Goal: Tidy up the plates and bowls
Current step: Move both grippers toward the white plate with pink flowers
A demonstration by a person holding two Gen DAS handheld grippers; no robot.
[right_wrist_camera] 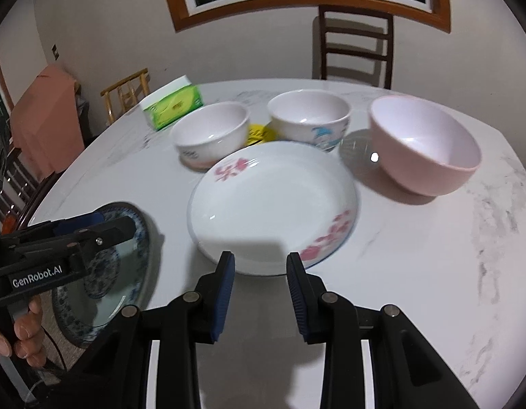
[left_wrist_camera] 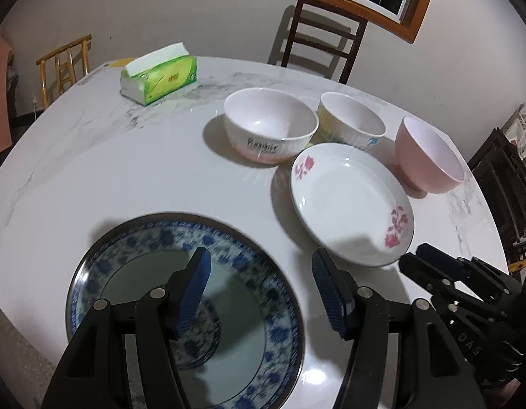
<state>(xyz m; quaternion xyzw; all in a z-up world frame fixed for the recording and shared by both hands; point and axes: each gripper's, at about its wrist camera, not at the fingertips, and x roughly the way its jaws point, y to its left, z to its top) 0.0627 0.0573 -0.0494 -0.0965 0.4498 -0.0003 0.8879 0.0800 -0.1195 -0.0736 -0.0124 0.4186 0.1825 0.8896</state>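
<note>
Right gripper [right_wrist_camera: 260,264], jaws apart and empty, sits just short of the pink-flowered plate's [right_wrist_camera: 273,201] near rim, dead ahead; left gripper [left_wrist_camera: 261,266], also agape, hovers over the blue-patterned plate [left_wrist_camera: 242,310].

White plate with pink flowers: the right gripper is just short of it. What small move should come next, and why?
Probably ease the right gripper forward so its open jaws straddle the near rim of the white plate, then close. The jaws are open and empty, and the plate lies flat and alone on the table. The left gripper hovers open over the blue plate, a likely base for stacking.
</note>
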